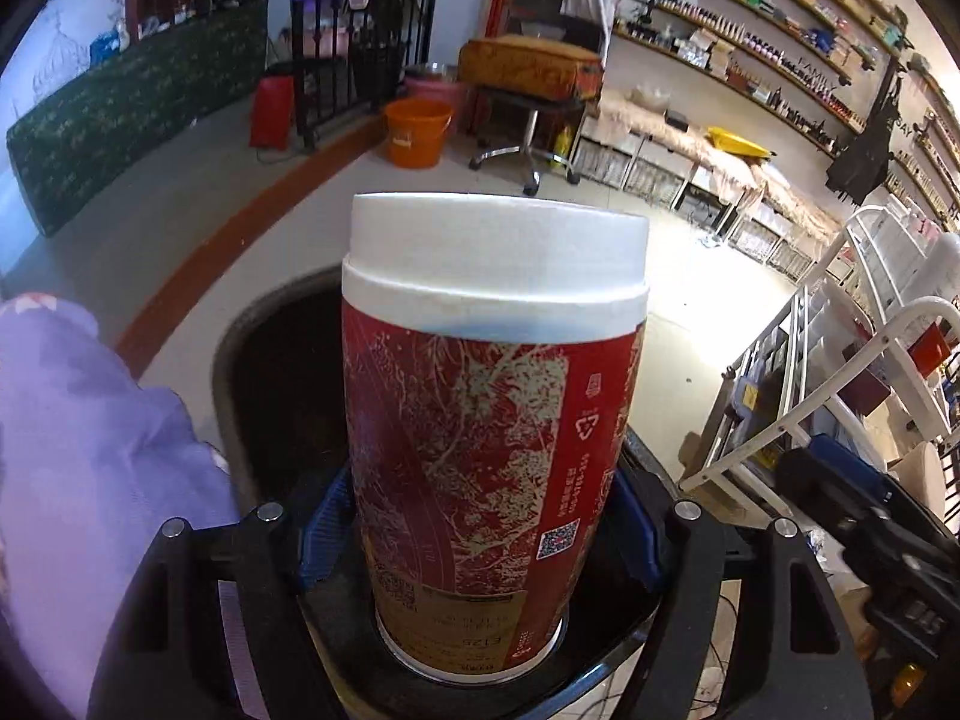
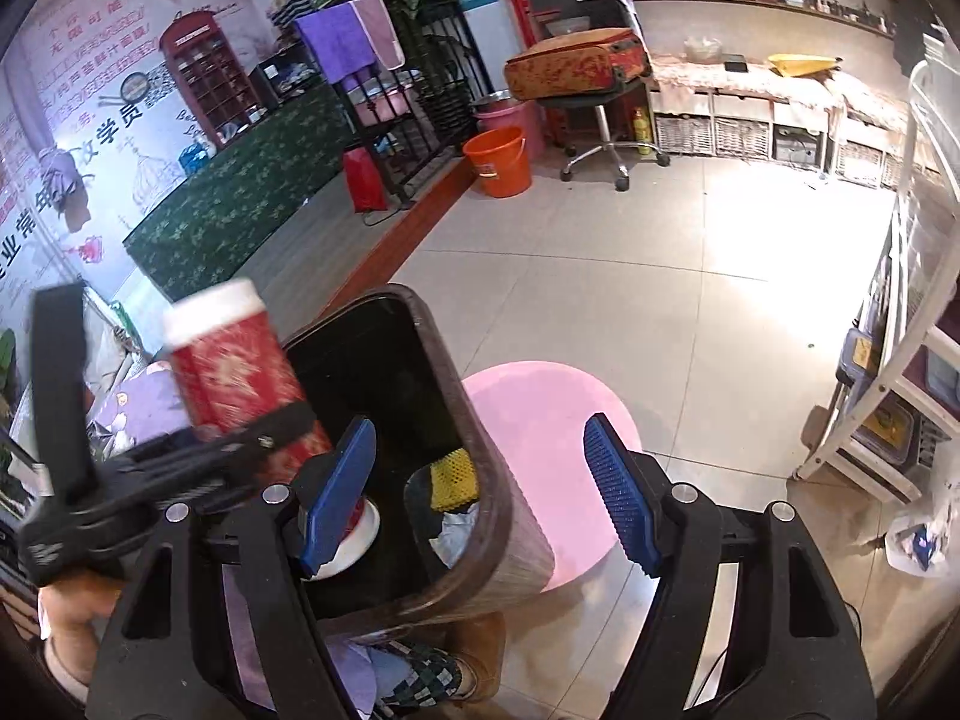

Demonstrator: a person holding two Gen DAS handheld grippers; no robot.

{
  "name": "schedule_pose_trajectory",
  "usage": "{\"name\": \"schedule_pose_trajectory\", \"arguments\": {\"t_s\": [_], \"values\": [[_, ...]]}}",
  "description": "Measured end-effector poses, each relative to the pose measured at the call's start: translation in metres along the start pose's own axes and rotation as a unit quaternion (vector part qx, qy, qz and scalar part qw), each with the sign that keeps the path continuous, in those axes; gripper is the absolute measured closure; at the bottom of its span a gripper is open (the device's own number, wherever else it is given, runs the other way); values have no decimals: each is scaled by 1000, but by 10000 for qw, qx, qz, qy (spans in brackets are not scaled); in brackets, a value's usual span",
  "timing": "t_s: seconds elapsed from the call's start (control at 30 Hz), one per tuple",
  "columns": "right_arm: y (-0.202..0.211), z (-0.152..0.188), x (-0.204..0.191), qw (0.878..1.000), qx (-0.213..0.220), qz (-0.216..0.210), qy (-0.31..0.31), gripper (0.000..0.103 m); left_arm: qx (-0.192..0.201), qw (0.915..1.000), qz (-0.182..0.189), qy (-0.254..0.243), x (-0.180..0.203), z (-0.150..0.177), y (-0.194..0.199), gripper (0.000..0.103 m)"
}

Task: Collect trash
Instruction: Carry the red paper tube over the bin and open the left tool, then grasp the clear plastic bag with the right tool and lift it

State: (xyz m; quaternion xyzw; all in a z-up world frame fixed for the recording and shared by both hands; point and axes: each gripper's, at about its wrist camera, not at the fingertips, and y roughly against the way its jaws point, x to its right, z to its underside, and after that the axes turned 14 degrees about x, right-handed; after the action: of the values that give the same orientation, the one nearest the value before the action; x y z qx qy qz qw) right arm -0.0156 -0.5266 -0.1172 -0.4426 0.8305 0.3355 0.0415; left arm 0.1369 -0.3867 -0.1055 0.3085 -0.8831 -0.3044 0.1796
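Observation:
My left gripper [image 1: 480, 534] is shut on a red canister [image 1: 480, 420] with a white lid and gold pattern, held upright above the dark opening of a brown trash bin [image 1: 240, 372]. In the right wrist view the canister [image 2: 234, 372] sits in the left gripper [image 2: 258, 438] at the left, over the bin [image 2: 510, 516]. My right gripper [image 2: 480, 492] is open and empty, its blue pads straddling the bin's right wall. Inside the bin lie a yellow mesh piece [image 2: 453, 477], crumpled paper and a white round item [image 2: 354, 531].
A pink round stool [image 2: 552, 450] stands right of the bin. An orange bucket [image 2: 499, 159] and an office chair [image 2: 600, 120] stand further back. A white rack [image 2: 888, 360] lines the right side. A purple cloth [image 1: 90, 450] is at the left.

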Motion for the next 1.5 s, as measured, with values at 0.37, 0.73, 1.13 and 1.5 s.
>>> {"name": "schedule_pose_trajectory", "arguments": {"t_s": [0.37, 0.73, 1.13, 1.5], "values": [[9, -7, 5, 9998, 164, 44, -88, 31, -851, 9960, -175, -192, 10, 16, -41, 31], [19, -14, -5, 9995, 307, -30, -48, 31, -1464, 9879, -187, -470, 3, 24, -35, 11], [34, -20, -32, 9972, 669, -336, 75, 18, -346, 9991, -244, -99, -20, 33, 60, 6], [16, 17, -116, 9914, 114, -1099, 698, 18, 867, 9852, -1420, 418, -80, 65, 155, 6]]}}
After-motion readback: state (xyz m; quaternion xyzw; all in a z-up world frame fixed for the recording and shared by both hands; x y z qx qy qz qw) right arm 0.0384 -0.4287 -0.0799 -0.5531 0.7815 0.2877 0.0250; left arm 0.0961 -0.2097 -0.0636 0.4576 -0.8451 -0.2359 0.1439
